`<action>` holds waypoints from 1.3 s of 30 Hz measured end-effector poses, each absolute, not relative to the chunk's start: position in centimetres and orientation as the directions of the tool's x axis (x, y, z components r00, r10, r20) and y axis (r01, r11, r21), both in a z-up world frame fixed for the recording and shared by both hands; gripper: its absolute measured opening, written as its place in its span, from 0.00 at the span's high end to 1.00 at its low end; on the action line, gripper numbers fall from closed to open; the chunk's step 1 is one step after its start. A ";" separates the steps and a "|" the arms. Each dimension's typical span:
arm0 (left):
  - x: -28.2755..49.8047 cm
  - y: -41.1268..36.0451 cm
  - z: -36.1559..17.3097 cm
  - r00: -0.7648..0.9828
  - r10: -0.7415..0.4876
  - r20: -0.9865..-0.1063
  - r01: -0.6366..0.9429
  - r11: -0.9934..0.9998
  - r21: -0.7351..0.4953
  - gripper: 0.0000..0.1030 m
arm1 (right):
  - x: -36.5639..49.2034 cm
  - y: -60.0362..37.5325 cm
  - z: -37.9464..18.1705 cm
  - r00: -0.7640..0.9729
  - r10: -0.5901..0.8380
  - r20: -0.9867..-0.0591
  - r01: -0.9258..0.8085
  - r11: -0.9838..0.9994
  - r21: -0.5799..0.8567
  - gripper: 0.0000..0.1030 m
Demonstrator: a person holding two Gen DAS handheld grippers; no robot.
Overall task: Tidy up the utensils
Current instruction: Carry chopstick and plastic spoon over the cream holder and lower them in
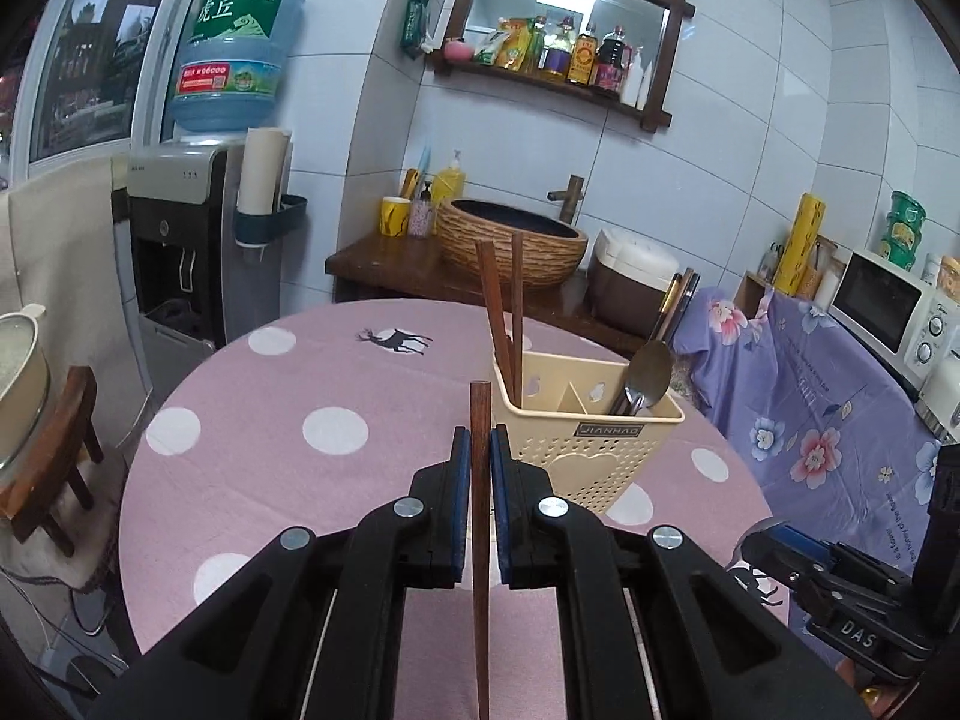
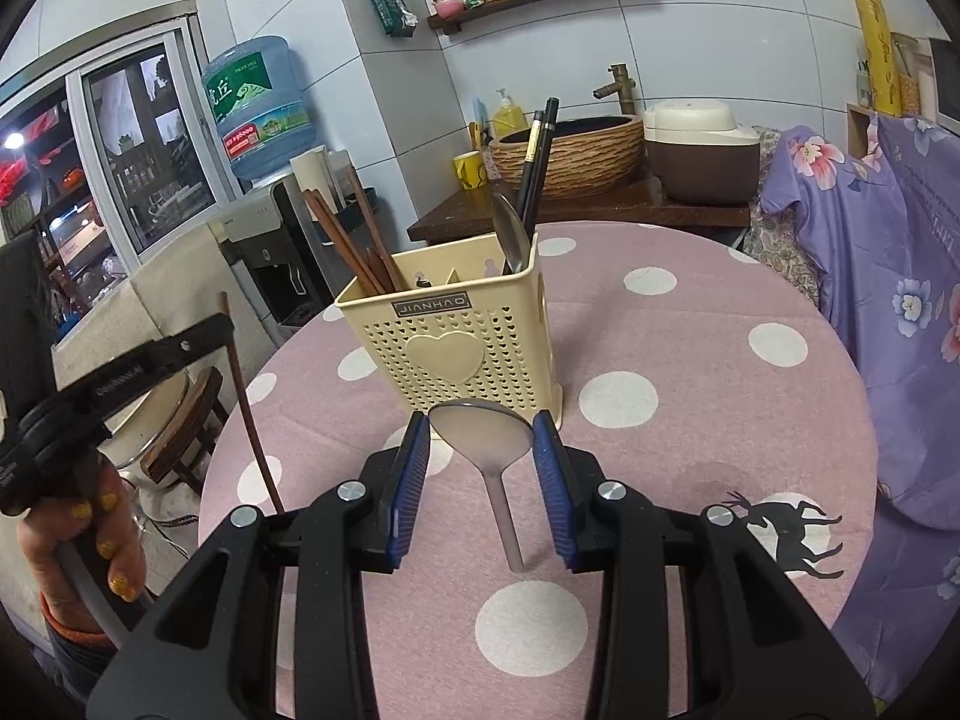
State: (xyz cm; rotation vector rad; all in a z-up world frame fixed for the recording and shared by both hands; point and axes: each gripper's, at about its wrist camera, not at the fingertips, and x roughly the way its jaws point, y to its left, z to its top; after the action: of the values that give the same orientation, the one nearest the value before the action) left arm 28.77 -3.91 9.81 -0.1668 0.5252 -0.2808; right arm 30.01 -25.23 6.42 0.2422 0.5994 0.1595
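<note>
Pink cloth with white polka dots and black deer prints covers the round bench (image 1: 336,384), whose near edge is cut off below both views. On it stands the cream perforated plastic utensil holder (image 1: 585,450) with a raised heart on its front and inner dividers; we cannot see its floor. From its left compartment rise two brown wooden chopsticks (image 1: 501,312), their lower ends hidden inside. In its right compartment we make out a metal spoon (image 1: 648,369) bowl-up beside a pair of dark chopsticks (image 2: 538,162), though the handles below are a jumble we cannot sort out.

Our left gripper (image 1: 478,450) has its fingers pressed tight against a single brown wooden chopstick (image 1: 480,516), held upright above the bench just left of the holder; its lower end runs out of the picture. From the right wrist view we see a hand (image 2: 90,534) holding that gripper's handle, partly cut off at the edge.

Our right gripper (image 2: 482,438) has its blue-padded fingers partly apart, closed on the bowl of a flat metal rice spoon (image 2: 483,435), just in front of the holder, handle pointing back at us.
</note>
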 end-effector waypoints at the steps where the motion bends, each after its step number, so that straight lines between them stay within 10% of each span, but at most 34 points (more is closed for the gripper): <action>1: 28.8 -4.0 9.8 0.828 -0.307 -0.469 0.223 0.948 -0.227 0.92 | 30.0 -25.2 6.4 0.815 0.218 -0.537 -0.078 0.959 0.271 0.65; 21: 28.4 -3.4 13.1 0.820 -0.402 -0.408 0.318 0.912 -0.260 0.92 | 30.9 -25.2 9.1 0.820 0.273 -0.504 -0.135 0.946 0.294 0.65; 39: 35.5 -7.4 23.6 0.949 -0.297 -0.104 0.264 0.931 -0.250 0.92 | 39.5 -24.0 20.3 0.932 0.186 -0.310 -0.135 0.975 0.179 0.65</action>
State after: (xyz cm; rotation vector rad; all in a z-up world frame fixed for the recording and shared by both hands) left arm 35.50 -7.40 23.58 -0.2359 0.1413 -0.2885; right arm 39.46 -24.04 20.25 0.1559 0.3321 0.1649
